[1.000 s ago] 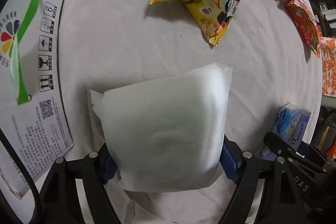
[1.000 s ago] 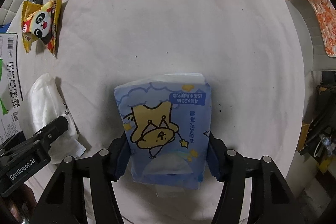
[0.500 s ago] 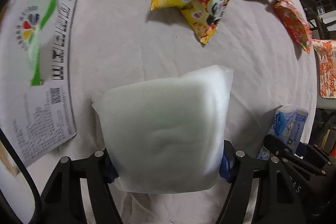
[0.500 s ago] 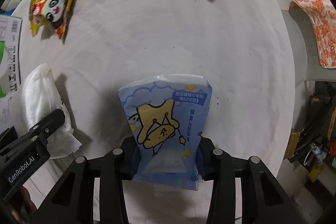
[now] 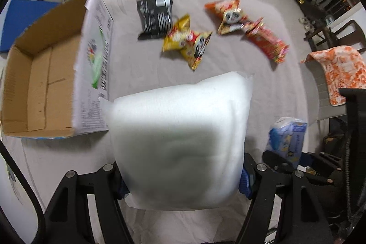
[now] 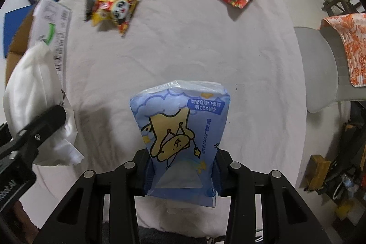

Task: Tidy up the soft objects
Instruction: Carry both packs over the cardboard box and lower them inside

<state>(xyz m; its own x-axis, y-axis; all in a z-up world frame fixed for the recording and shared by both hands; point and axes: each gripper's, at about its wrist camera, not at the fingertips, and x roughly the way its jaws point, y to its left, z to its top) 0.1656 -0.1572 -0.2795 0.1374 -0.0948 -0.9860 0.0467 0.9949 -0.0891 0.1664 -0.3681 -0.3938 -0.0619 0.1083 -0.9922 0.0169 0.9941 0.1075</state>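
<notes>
My left tongs (image 5: 180,177) are clamped on a soft white pack (image 5: 180,141), which fills the lower middle of the left view and hangs clear above the table (image 5: 137,74). My right tongs (image 6: 181,172) are squeezed on a blue tissue pack (image 6: 183,129) with a yellow cartoon on it, standing upright in the lower centre of the right view. The two packs are apart: in the left view the blue one shows at lower right, just beside the white one's right edge; in the right view the white one sits at the left edge.

The open cardboard box (image 5: 39,88) lies at the left of the left view, its white printed flap (image 5: 93,65) raised along the near side, just beside the white pack's upper left corner. I can see bare brown floor inside the box.

Across the upper part of the table lie the snack bags: a black bag (image 5: 155,15), a yellow bag (image 5: 187,42) touching it, an orange bag (image 5: 228,15) and a red bag (image 5: 267,42) touching that one. Between them and my packs the cloth is bare, a wide band across mid-frame. At the right edge, off the table, an orange patterned cloth (image 5: 338,72) drapes over a chair (image 6: 320,74).
</notes>
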